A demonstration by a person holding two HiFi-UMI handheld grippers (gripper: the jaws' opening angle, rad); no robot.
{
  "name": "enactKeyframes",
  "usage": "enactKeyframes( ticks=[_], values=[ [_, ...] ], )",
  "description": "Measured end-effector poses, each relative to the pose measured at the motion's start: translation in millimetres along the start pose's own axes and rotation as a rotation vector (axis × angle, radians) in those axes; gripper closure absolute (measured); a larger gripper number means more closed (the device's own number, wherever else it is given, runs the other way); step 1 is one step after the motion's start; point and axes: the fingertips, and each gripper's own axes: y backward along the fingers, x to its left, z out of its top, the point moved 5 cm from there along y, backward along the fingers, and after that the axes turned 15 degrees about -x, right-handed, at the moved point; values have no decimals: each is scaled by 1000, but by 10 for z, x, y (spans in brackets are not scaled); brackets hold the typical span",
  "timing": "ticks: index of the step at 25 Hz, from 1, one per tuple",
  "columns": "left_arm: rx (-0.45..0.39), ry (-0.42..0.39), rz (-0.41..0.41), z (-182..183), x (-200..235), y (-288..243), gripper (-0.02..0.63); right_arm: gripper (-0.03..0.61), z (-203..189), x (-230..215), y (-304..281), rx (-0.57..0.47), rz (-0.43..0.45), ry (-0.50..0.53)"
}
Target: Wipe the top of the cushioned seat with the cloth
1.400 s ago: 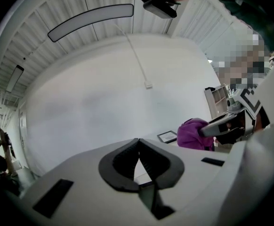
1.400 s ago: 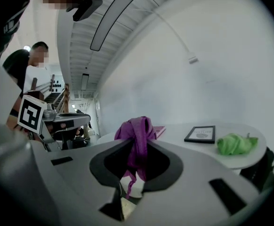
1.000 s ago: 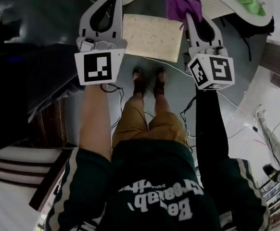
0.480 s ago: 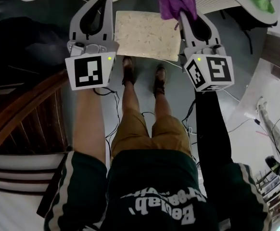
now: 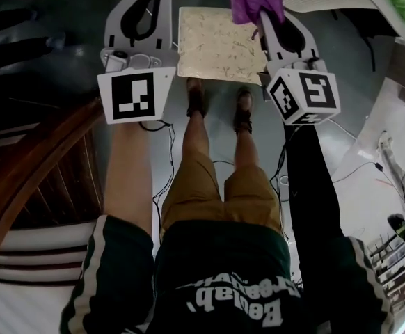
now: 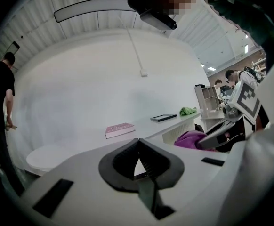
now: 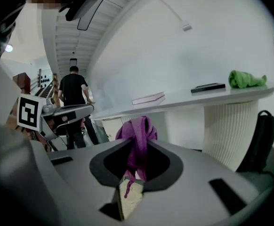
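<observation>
Currently right gripper [image 7: 137, 147] jaws are clamped on the purple cloth [image 7: 134, 128], which bunches out just past the tips. Left gripper [image 6: 138, 144] jaws are pressed together with nothing between them. Cushioned seat [image 5: 220, 44], with its beige square top, lies below and beyond both jaw pairs, untouched. This looks like the approach step: lower the right jaws so the cloth bunch, not the tips, meets the top, then sweep edge to edge with light pressure. Far beyond the jaws, a white counter [image 7: 189, 99] carries a book [image 7: 149, 98] and a green rag [image 7: 246, 78].
</observation>
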Motion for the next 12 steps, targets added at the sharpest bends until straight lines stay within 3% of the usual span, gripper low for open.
enactKeyframes(
  ticks=[12],
  values=[
    [11,47,-79,-385,380,-2,598,526,-873,415,-596,181,-50,-115]
  ],
)
